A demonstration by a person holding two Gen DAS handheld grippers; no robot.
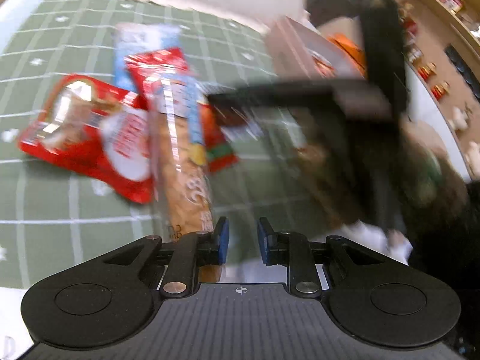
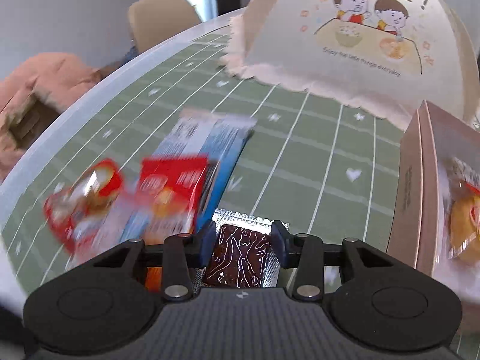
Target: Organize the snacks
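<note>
Brown snack packet (image 2: 240,258) – one – clamped in right gripper (image 2: 243,244).

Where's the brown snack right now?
Right wrist view, bottom centre: the brown snack sits clamped in the right gripper, pink box to its right.

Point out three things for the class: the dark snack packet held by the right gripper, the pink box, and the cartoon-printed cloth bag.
dark snack packet (image 2: 240,256), right wrist view, middle of its dark window.
pink box (image 2: 411,192), right wrist view, its near side wall.
cartoon-printed cloth bag (image 2: 354,48), right wrist view, its printed face.
</note>
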